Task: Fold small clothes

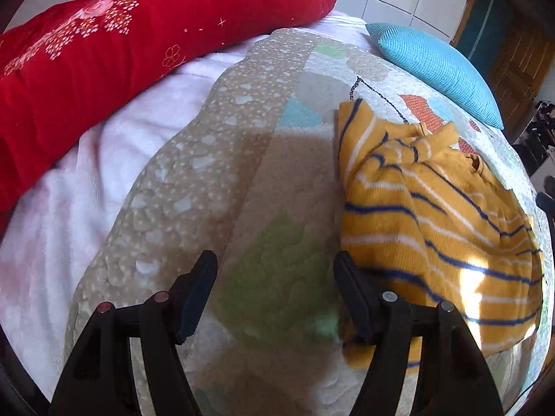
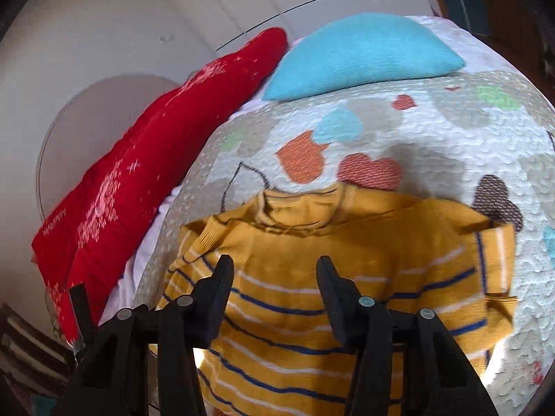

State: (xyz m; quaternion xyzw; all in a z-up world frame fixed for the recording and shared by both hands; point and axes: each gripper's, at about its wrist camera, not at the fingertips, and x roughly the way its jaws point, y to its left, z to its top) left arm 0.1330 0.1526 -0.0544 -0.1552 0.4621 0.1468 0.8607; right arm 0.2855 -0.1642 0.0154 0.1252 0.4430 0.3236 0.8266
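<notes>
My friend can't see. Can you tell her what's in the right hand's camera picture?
A small yellow striped sweater lies on a patterned quilt, with the open right hand-held gripper over it, holding nothing. Behind are a blue pillow and a red pillow.

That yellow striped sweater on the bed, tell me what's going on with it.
A person with a gripper in each hand is folding it. The sweater lies on the patterned quilt, its sleeves already turned in. The right gripper hovers over its chest, fingers apart and holding nothing. The left gripper is open over bare quilt beside the sweater. A red pillow and a blue cushion lie behind.
</notes>
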